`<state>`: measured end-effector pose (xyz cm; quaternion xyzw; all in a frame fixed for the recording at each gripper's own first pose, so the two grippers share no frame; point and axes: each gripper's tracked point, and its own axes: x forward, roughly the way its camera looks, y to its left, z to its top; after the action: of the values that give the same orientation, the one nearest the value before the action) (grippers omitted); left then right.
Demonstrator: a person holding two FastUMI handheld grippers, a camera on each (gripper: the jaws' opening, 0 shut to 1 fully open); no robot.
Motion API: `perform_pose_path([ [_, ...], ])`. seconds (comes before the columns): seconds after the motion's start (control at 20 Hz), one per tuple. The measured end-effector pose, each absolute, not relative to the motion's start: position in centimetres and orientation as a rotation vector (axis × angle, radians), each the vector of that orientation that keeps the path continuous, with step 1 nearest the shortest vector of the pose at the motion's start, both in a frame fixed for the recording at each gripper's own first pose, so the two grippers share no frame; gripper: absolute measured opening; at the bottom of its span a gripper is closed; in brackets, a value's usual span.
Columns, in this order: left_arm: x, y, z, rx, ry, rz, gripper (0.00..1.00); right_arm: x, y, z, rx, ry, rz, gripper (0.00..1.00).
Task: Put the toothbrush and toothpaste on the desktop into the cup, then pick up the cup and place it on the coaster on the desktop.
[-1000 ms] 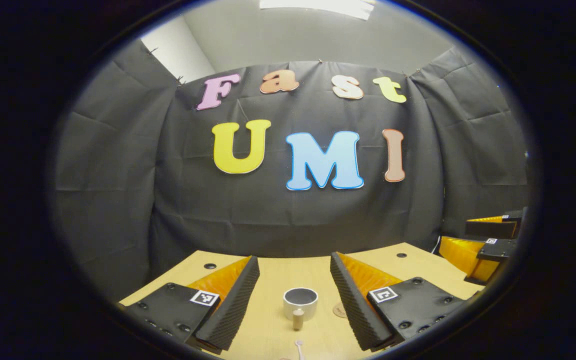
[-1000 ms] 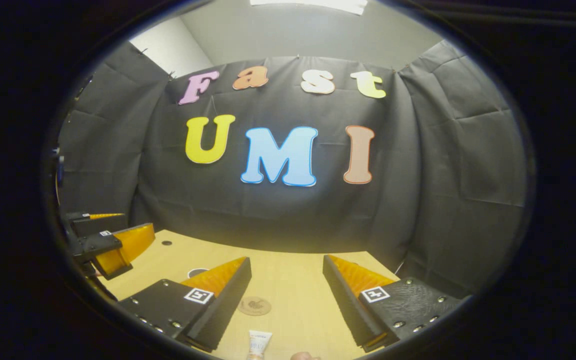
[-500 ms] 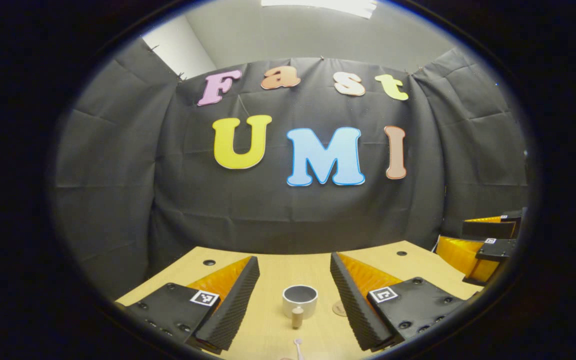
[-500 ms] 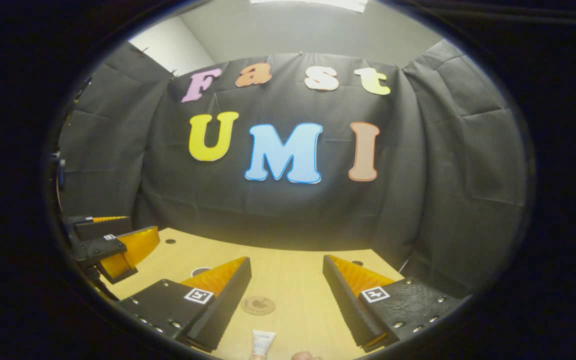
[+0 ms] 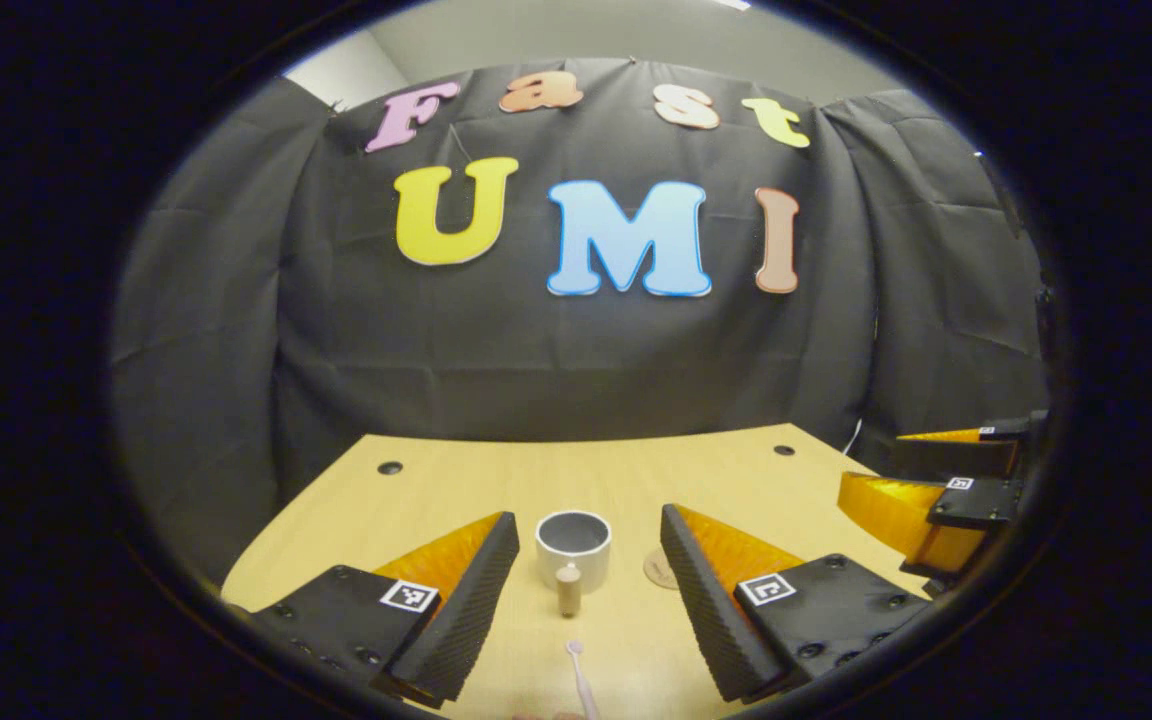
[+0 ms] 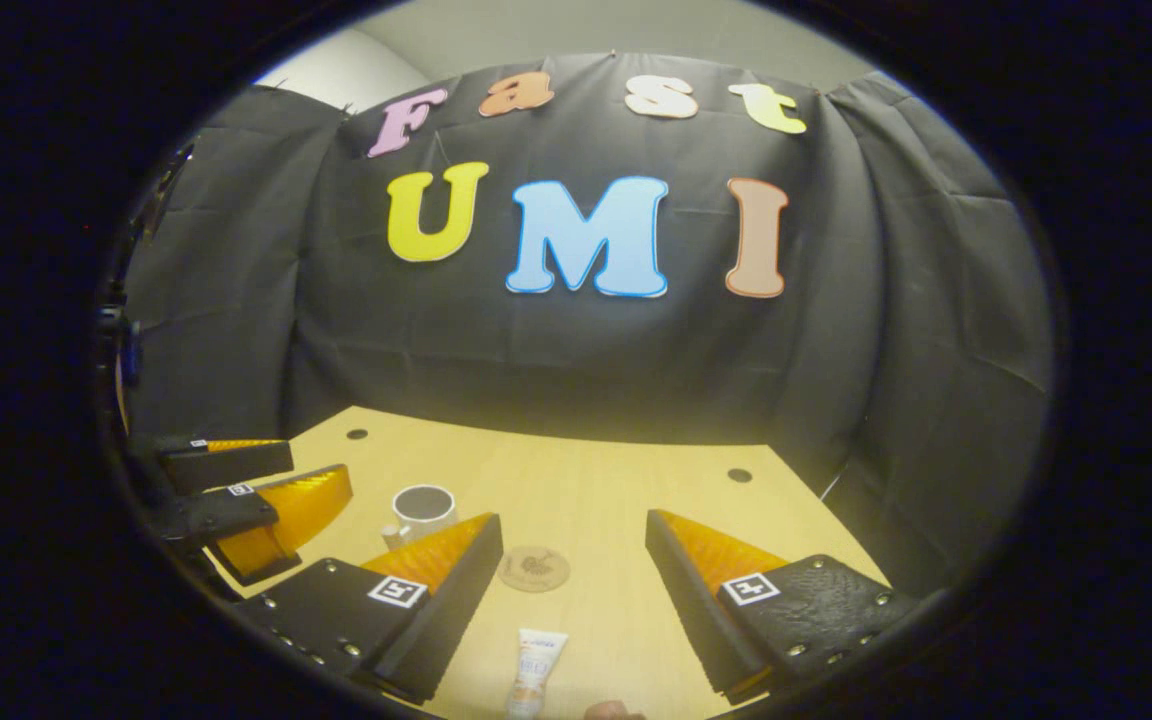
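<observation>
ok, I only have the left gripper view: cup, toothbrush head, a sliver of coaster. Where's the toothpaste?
Observer: The toothpaste lies flat on the desk, low in the right gripper view. It sits between the fingers of the open right gripper, and neither finger touches it.
Operator: And the coaster, anything on it? A finger blocks most of it for me.
Observer: Nothing on it. The coaster shows whole here, just beyond the toothpaste, and the cup stands apart from it, to its left in this view.
</observation>
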<state>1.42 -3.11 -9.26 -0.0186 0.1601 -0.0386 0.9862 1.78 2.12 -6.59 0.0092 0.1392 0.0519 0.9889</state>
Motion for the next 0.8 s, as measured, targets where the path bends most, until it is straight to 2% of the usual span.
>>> perform_pose_path([
  [0.7, 0.0, -2.6, -22.3, -0.116, 0.814, -0.056, 0.94, 2.2, 4.1, -16.9, 0.091, 0.734, 0.181, 0.92],
  [0.75, -0.4, -2.7, -23.4, -0.119, 0.863, -0.061, 1.0, 2.1, 4.3, -17.6, 0.088, 0.767, 0.184, 0.92],
  [0.8, -1.0, -2.8, -24.4, -0.124, 0.912, -0.059, 1.0, 1.8, 4.6, -18.7, 0.086, 0.803, 0.188, 0.92],
])
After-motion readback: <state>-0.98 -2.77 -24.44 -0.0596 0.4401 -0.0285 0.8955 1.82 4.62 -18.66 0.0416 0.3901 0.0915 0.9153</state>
